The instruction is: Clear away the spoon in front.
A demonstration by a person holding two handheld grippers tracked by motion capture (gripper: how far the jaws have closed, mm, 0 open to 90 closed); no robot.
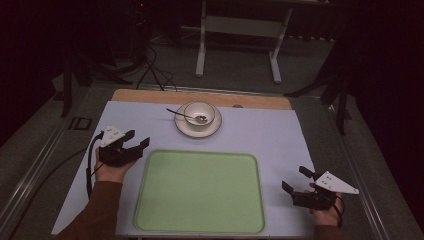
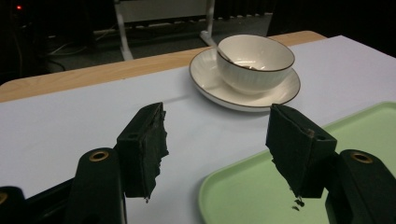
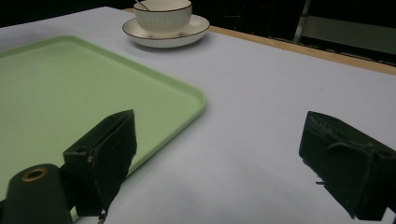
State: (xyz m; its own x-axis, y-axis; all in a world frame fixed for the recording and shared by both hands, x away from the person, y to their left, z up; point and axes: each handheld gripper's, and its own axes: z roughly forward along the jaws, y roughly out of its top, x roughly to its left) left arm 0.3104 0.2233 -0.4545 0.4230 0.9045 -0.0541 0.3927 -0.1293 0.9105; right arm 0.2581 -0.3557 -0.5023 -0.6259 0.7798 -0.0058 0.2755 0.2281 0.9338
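No readable brands, labels or writing on anything here.

Left claw (image 1: 138, 139): released, jaws wide apart, nothing between them. It sits at the near-left of the surface (image 1: 280, 135), just off the tray's far-left corner. In the left gripper view the left claw (image 2: 217, 140) points at the bowl and saucer, which are well apart from it; the tray corner lies under its right jaw.

Right claw (image 1: 296, 180): released too, jaws spread, nothing held. It's at the near-right, just beside the tray's right edge. In the right gripper view the right claw (image 3: 217, 158) has bare surface between its jaws and the tray edge by its left jaw.

Green tray (image 1: 200, 190): centre-near, flat, rounded corners, raised rim, nothing in it. It lies between the two claws.

White bowl (image 1: 199, 114): ribbed outside, dark thin rim, sitting on a white saucer (image 1: 182, 127) with the same dark rim, at far centre of the surface, beyond the tray and apart from it. Metal spoon (image 1: 186, 116) rests in the bowl, its handle sticking out over the rim to the left. Something small and darkish sits at the bottom of the bowl around the spoon's head; can't tell what.

The surface has a pale cover; a wood strip (image 1: 150, 96) shows along the far edge.
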